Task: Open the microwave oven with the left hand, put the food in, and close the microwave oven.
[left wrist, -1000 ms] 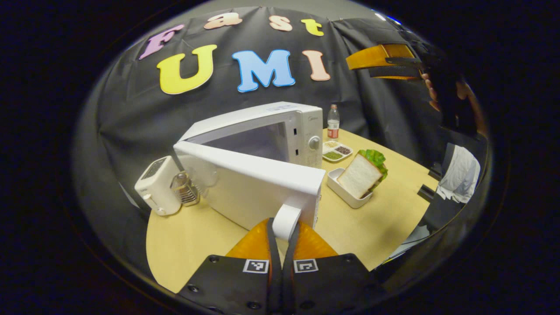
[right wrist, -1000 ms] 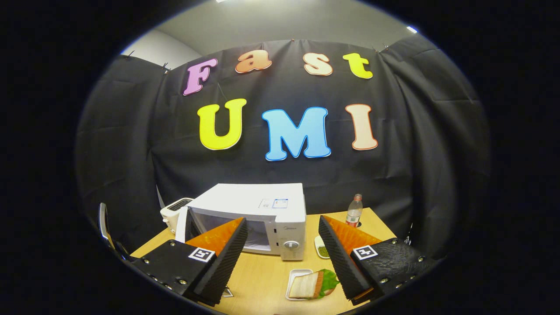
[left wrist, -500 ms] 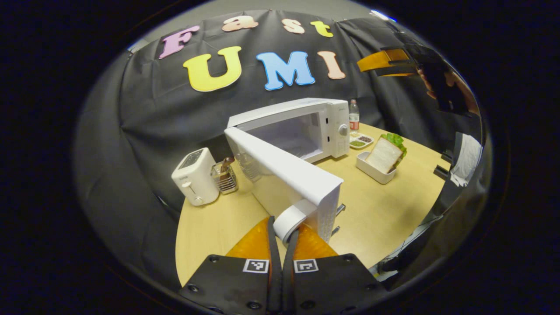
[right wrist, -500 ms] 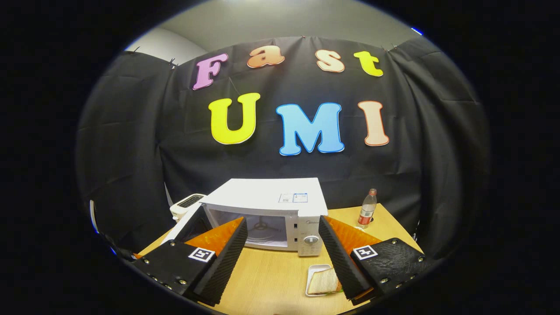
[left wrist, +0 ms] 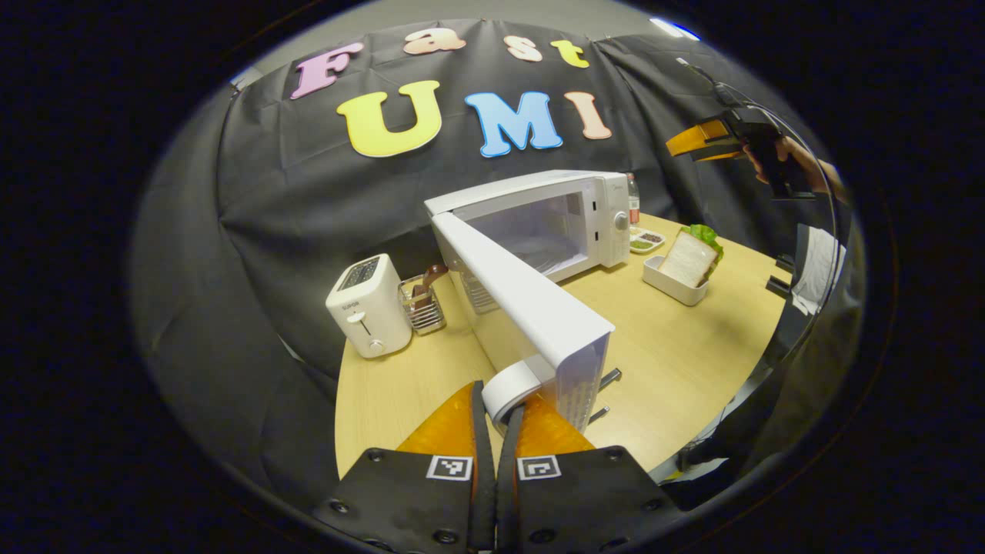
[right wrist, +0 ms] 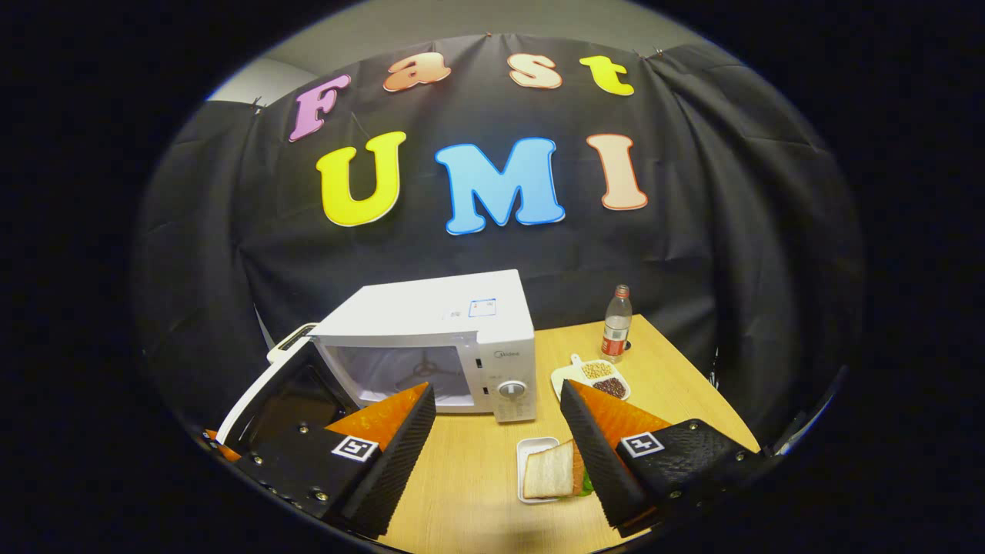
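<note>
White microwave door (left wrist: 531, 308) is swung wide open, its handle (left wrist: 512, 387) clamped by the left gripper (left wrist: 496, 419). Right gripper (right wrist: 496, 431) is held spread apart above the sandwich (right wrist: 550, 478).

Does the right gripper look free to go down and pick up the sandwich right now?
Probably yes: the right gripper is open and empty above the table, the sandwich in its white dish sits just below, and nothing lies between.

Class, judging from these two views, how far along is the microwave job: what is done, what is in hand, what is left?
Done: the microwave door is swung wide open. In hand: the left gripper is shut on the door handle. Left: the sandwich sits in its white tray below the open right gripper; loading and closing remain.
</note>
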The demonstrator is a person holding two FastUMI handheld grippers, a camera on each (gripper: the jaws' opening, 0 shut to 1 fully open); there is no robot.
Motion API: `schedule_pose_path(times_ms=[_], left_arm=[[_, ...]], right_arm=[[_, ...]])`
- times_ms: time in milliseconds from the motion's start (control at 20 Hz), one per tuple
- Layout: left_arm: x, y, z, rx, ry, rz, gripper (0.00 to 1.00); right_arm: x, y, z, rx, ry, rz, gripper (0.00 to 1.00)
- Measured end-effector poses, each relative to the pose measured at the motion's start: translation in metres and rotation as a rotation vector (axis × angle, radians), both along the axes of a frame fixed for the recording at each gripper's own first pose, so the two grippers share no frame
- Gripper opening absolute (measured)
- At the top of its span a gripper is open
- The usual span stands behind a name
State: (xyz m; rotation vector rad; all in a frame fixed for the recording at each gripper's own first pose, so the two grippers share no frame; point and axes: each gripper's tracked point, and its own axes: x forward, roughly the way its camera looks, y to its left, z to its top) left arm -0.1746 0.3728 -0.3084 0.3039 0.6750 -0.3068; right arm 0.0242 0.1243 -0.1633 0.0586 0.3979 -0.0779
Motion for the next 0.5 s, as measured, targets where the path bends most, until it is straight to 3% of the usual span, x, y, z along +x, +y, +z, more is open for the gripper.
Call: schedule_pose_path(times_ms=[150, 200, 500], left_arm=[[-0.003, 0.001, 0.001, -0.035, -0.001, 0.004, 0.14], [-0.004, 0.005, 0.002, -0.042, 0.000, 0.021, 0.19], [-0.029, 0.036, 0.018, -0.054, -0.003, 0.187, 0.17]], right_arm=[[0.000, -0.034, -0.024, -0.025, 0.087, -0.032, 0.99], [-0.002, -0.045, -0.035, -0.034, 0.120, -0.038, 0.99], [-0.029, -0.077, -0.105, 0.012, 0.345, -0.016, 0.99]])
